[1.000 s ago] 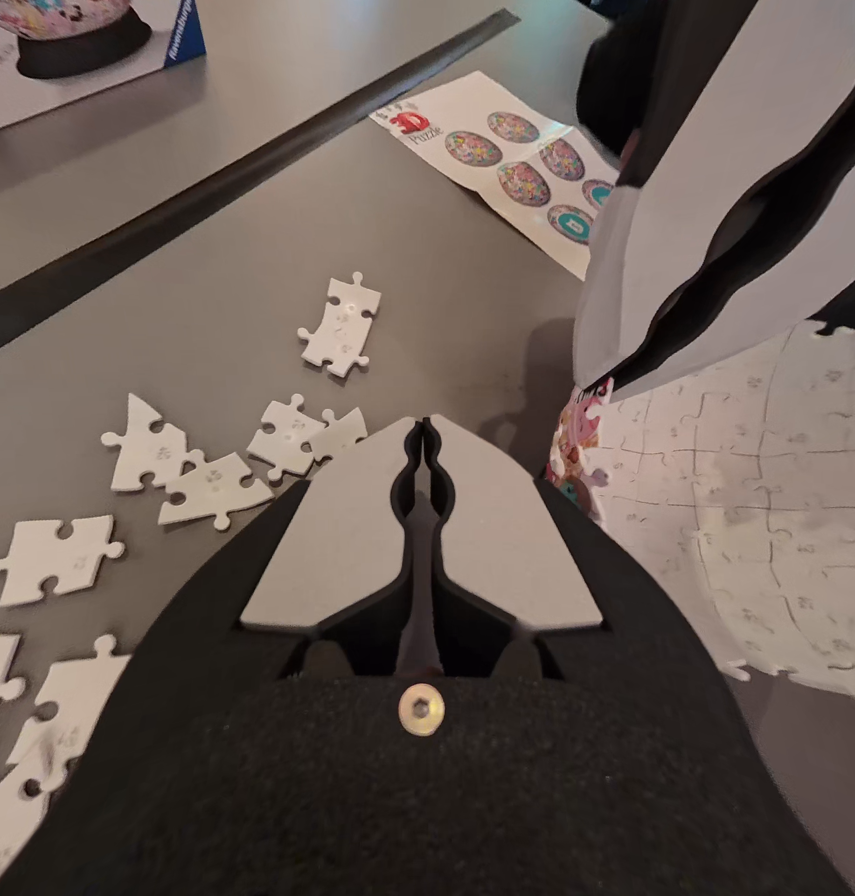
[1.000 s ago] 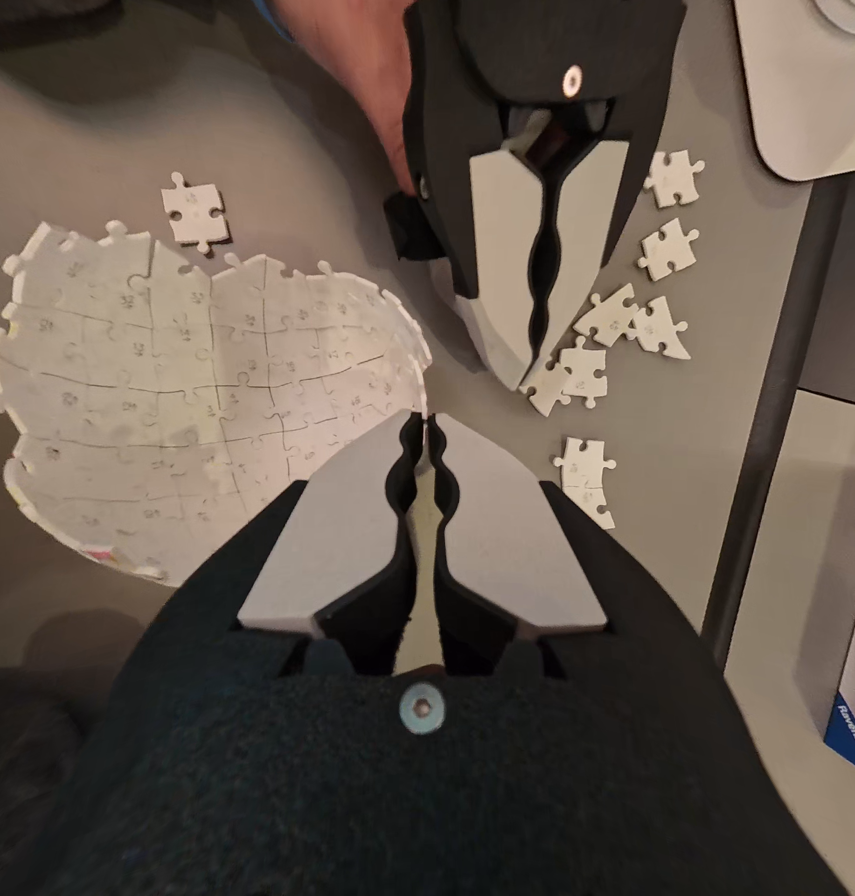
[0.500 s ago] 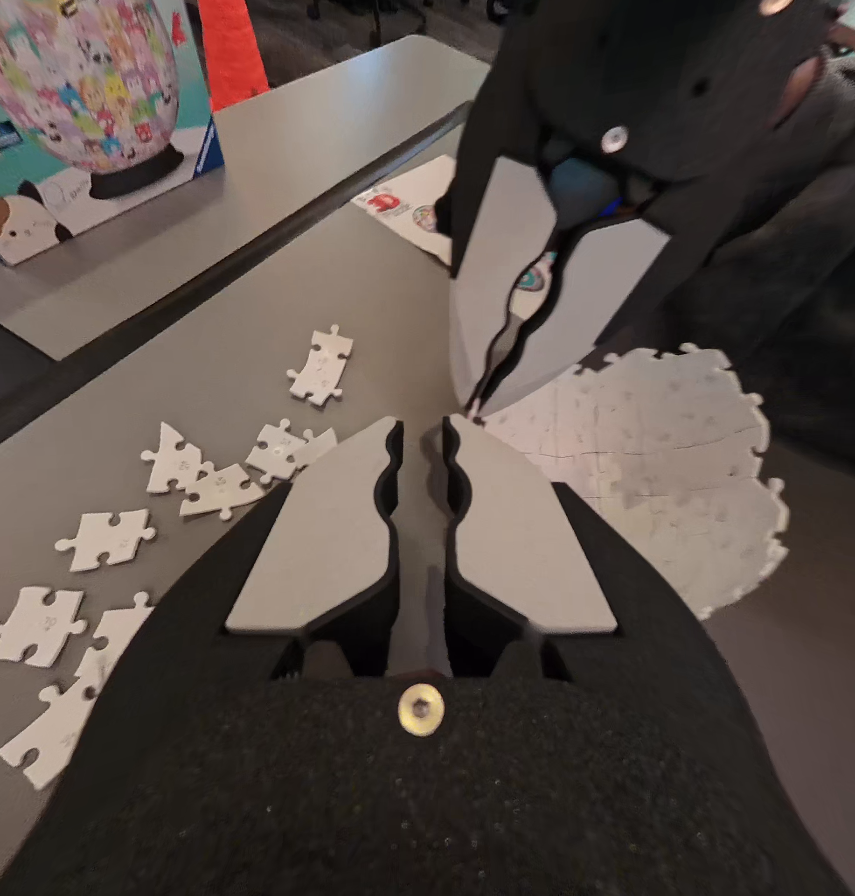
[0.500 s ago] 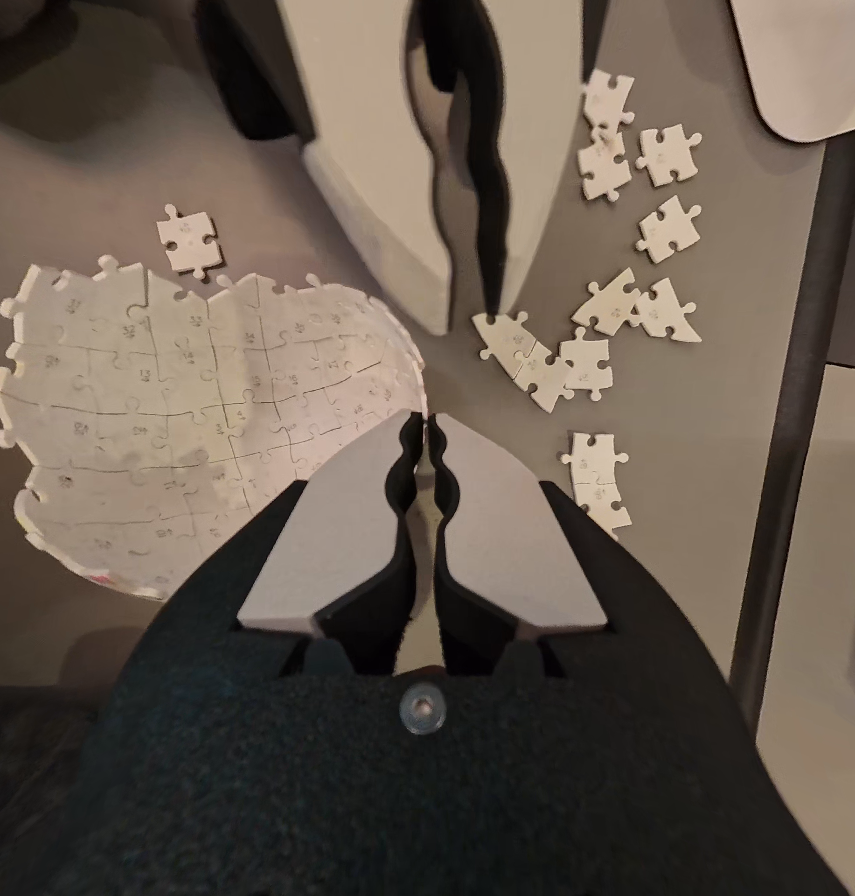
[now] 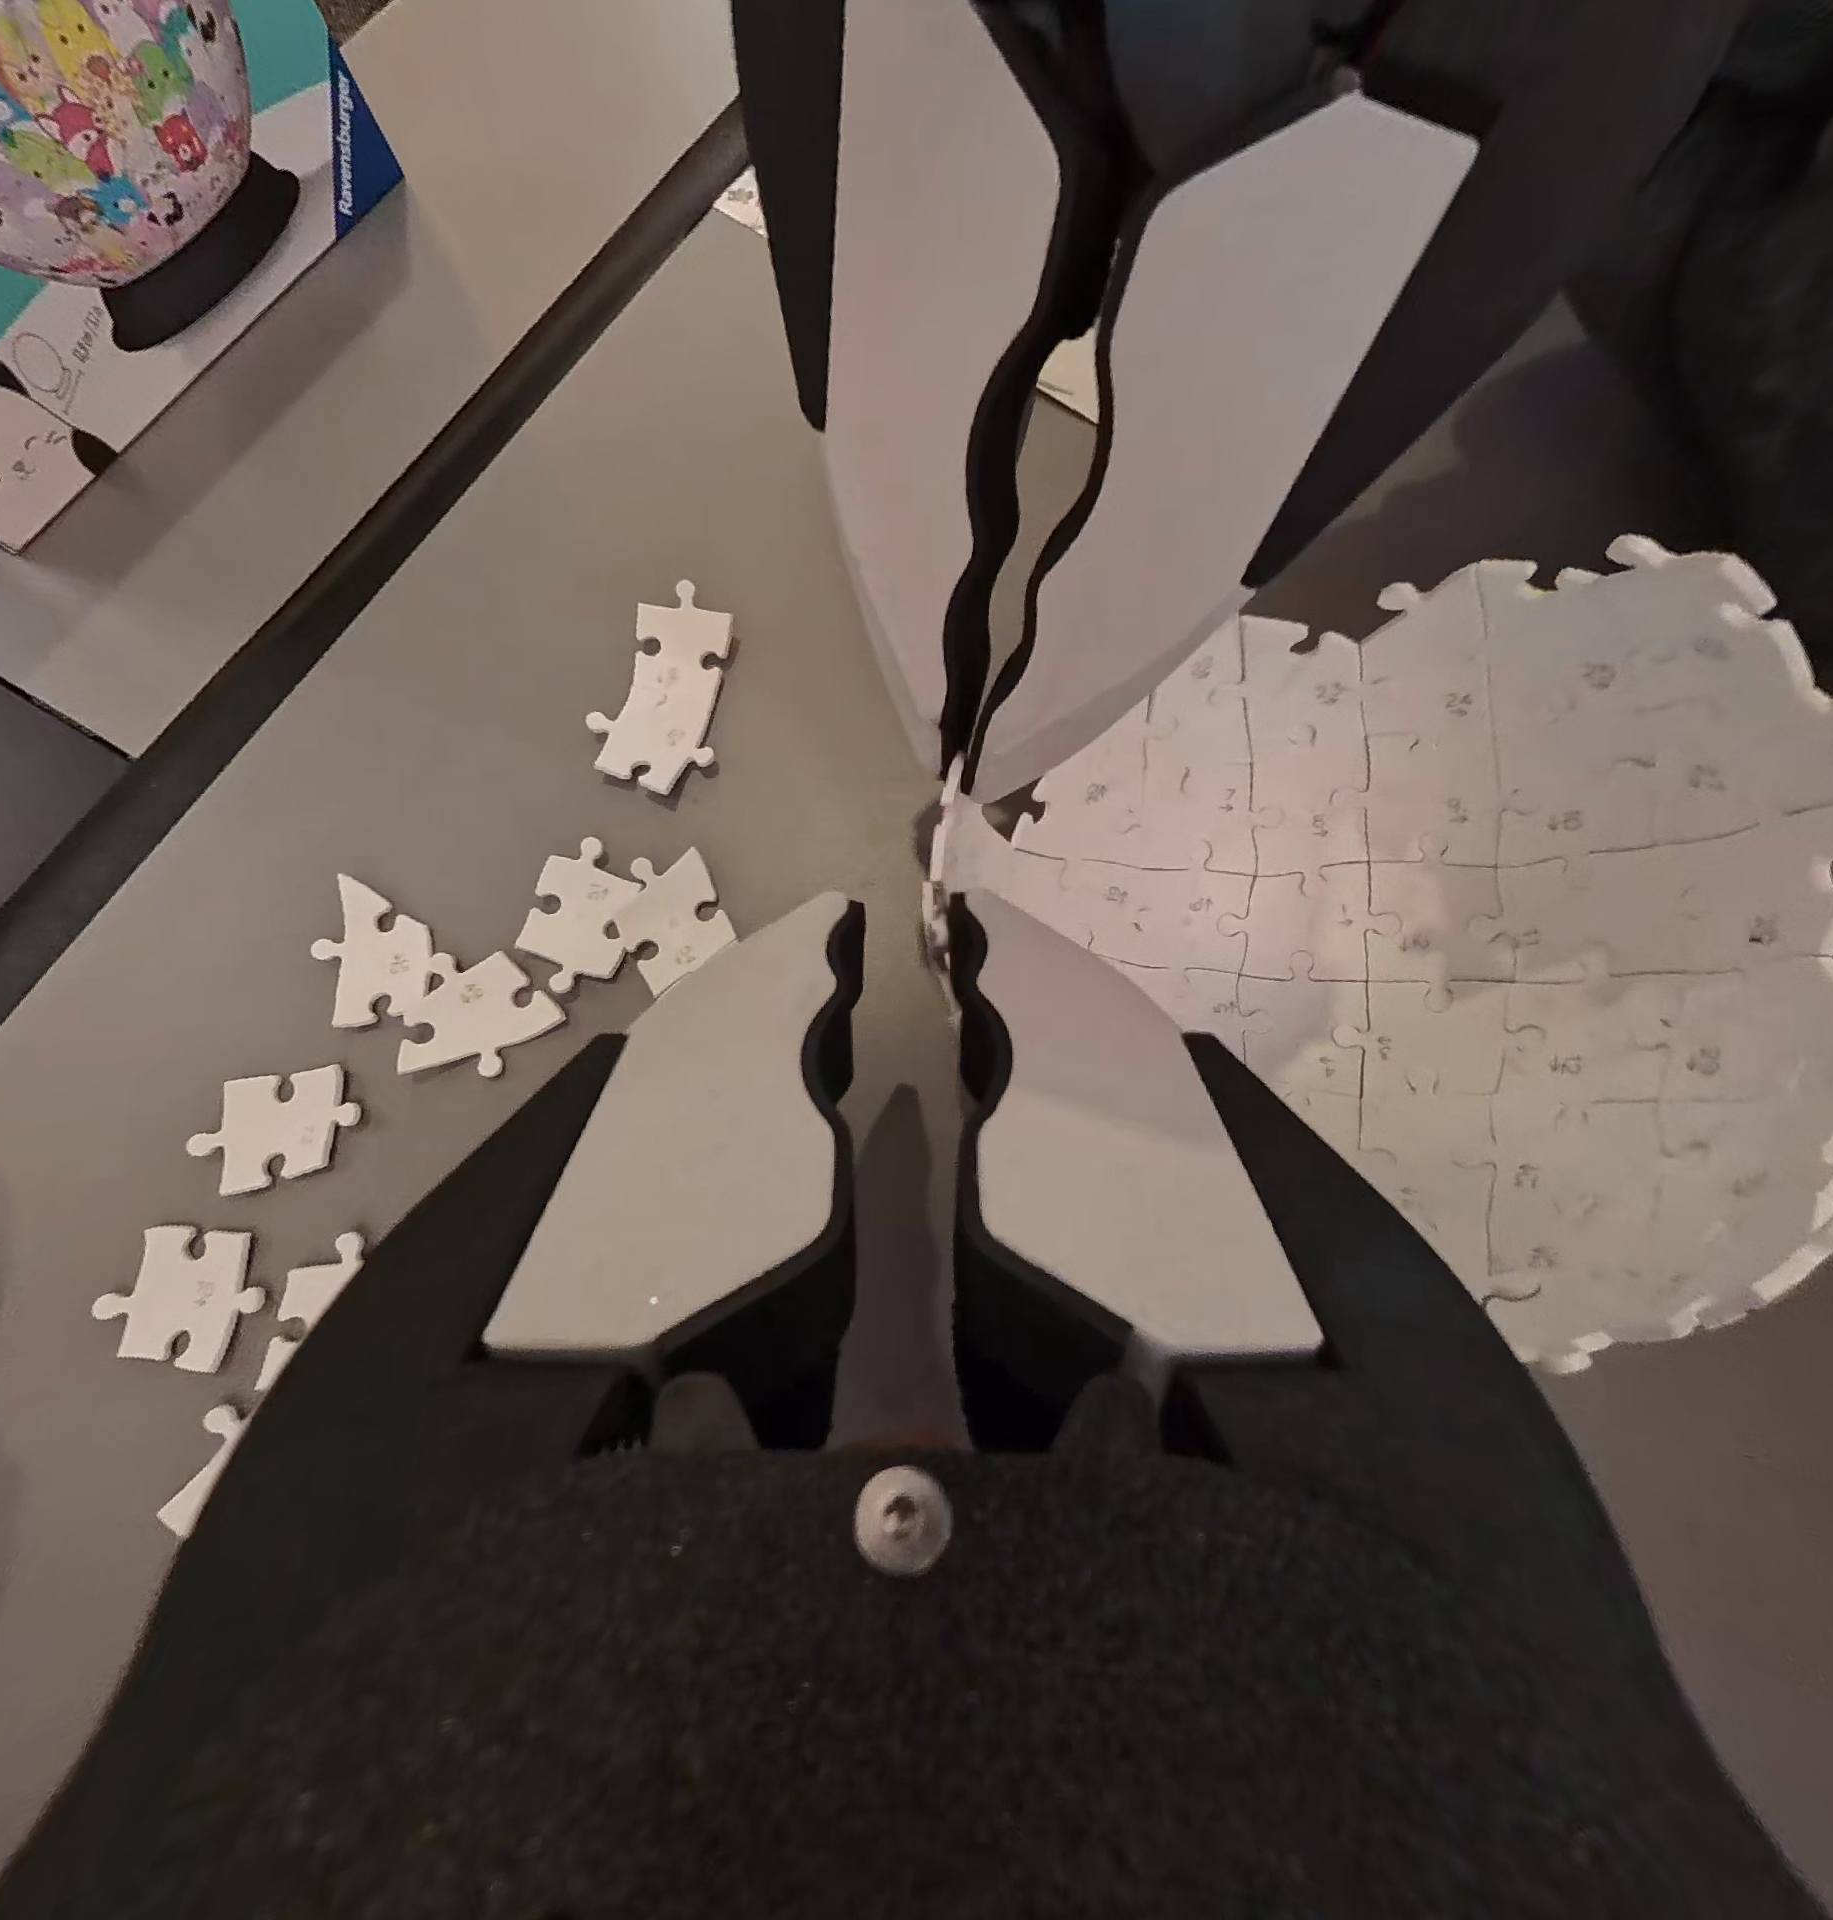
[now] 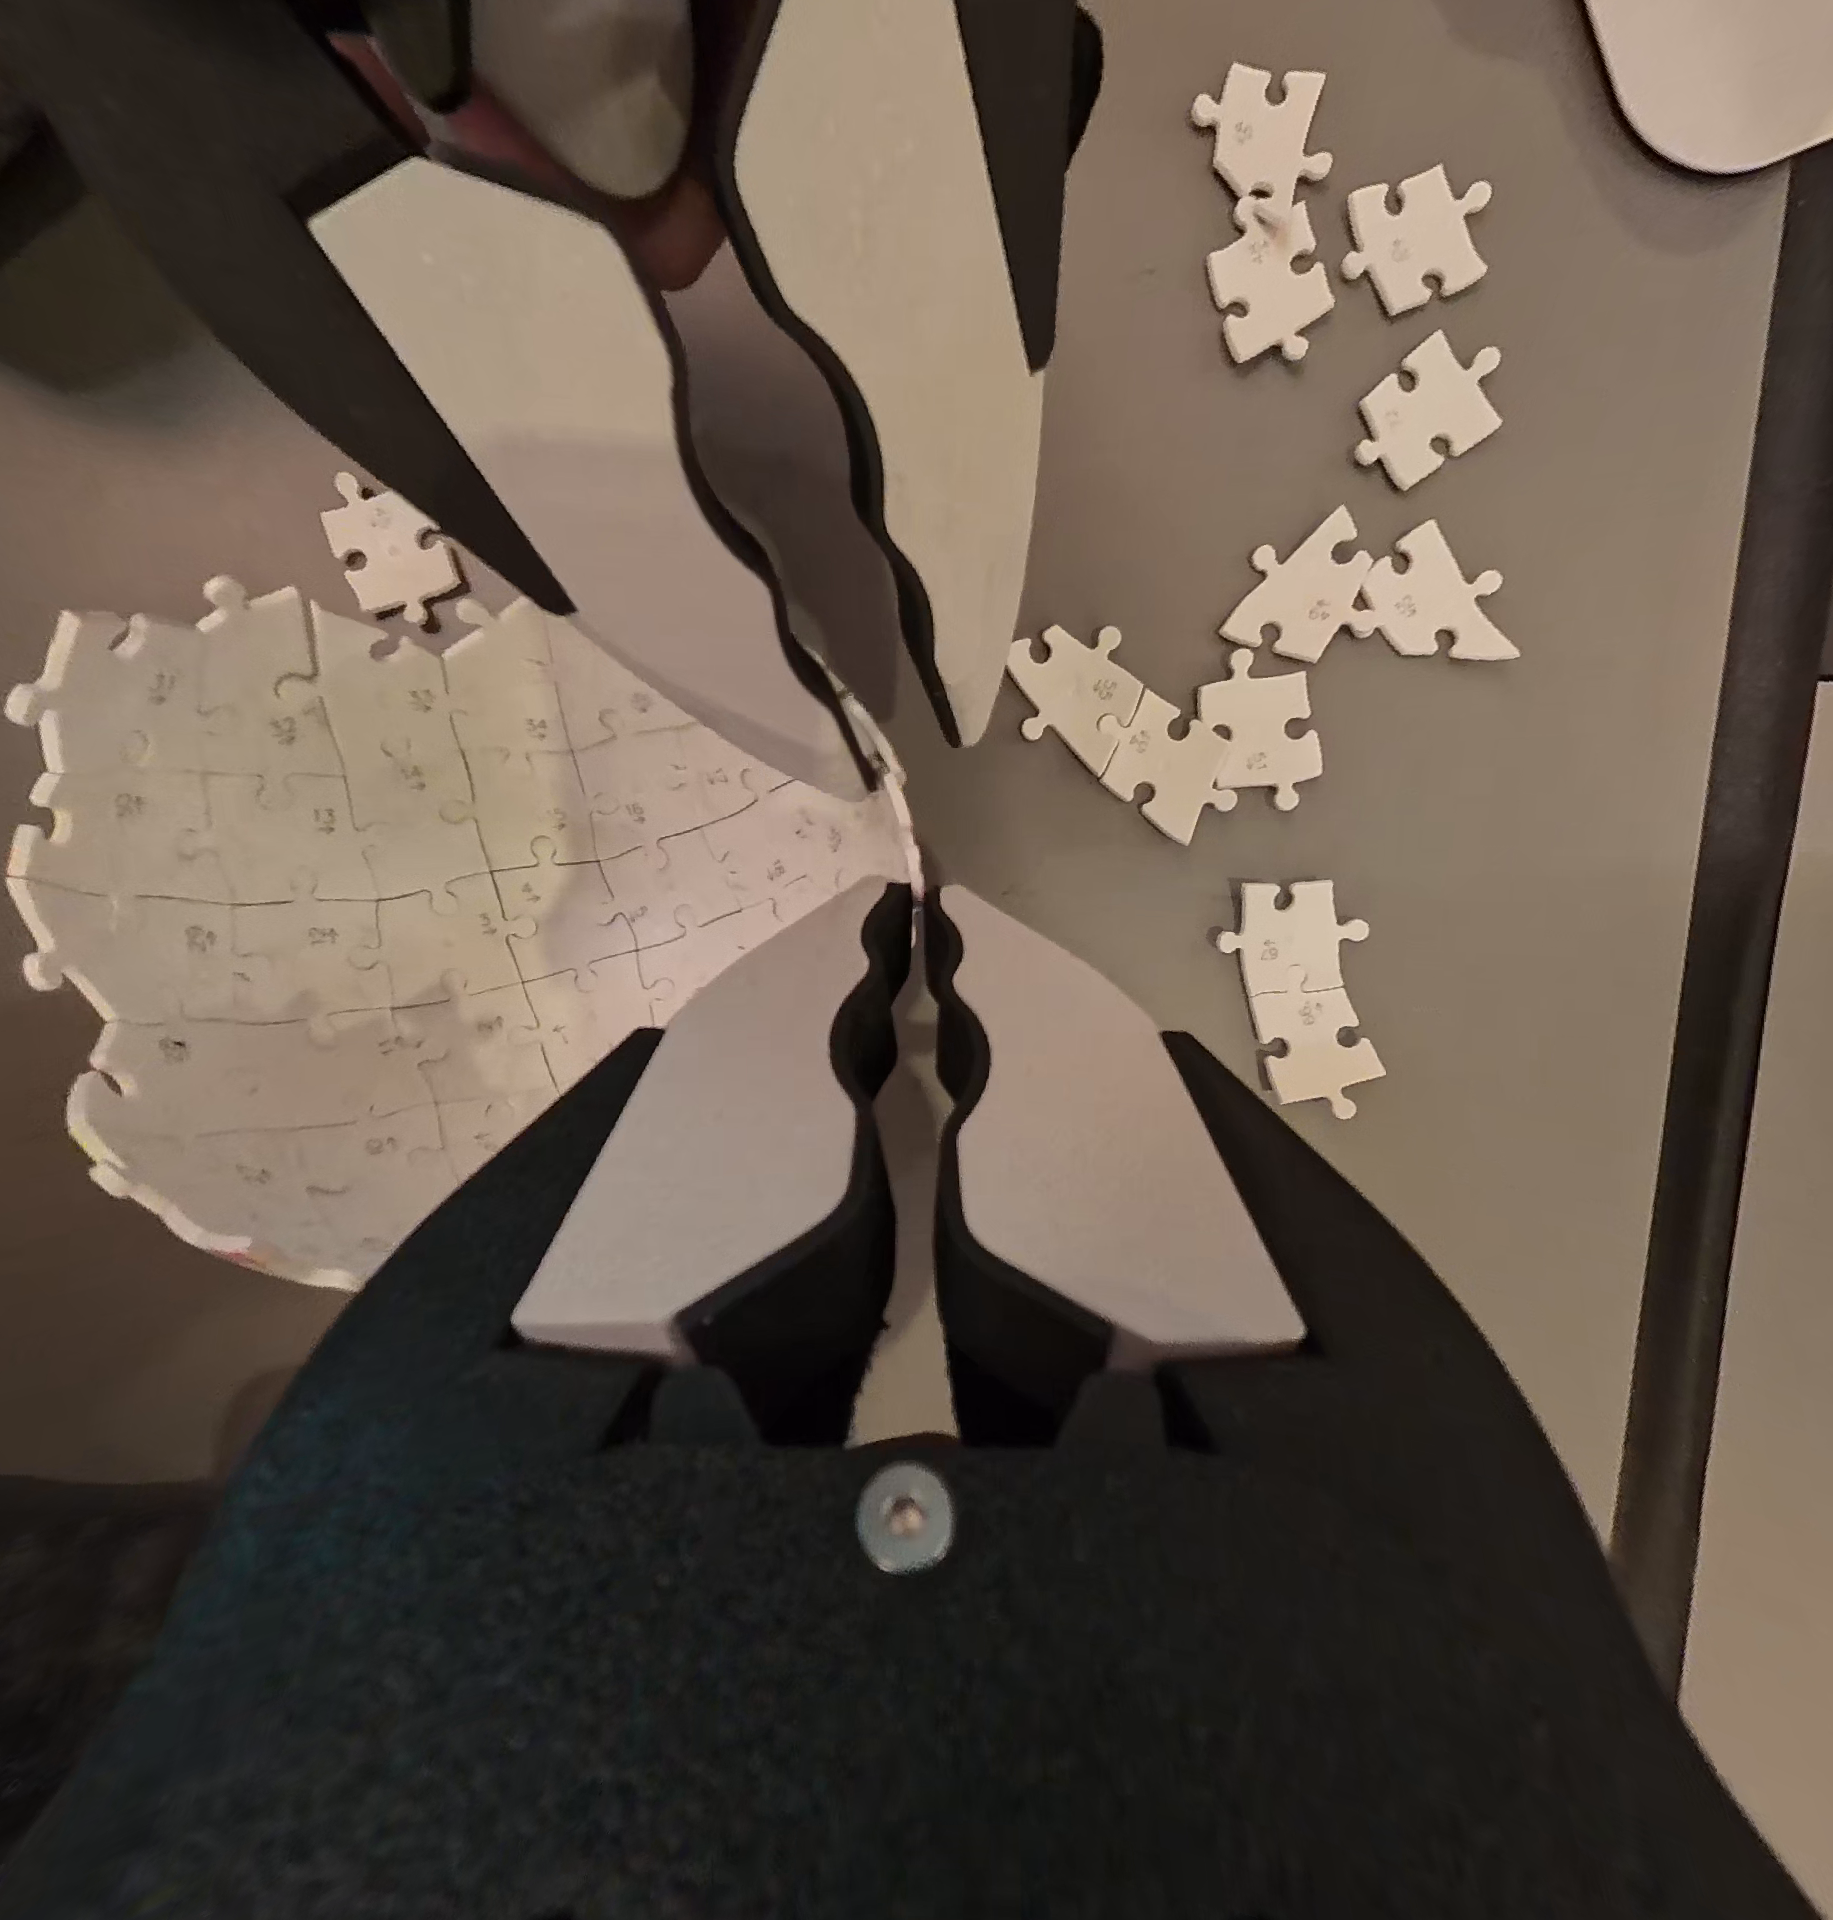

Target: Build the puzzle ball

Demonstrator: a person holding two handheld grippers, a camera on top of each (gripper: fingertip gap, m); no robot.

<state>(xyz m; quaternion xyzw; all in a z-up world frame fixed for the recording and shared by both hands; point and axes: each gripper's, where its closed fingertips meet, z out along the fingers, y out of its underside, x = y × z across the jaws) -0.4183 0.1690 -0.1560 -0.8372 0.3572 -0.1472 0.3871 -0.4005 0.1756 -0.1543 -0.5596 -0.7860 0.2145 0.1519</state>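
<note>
Right fingers (image 6: 917, 902) pinch the shell (image 5: 1463, 935) rim; left fingers (image 5: 907, 920) gape alongside. Light, fragile: hold edges gently.

Matt white puzzle shell (image 5: 1494, 997), smooth grey table (image 5: 538, 582)

Black felt-textured claw (image 5: 904, 914) bodies — pale grey wavy-edged fingers (image 5: 714, 1132), one silver screw (image 5: 901, 1536) each
</note>
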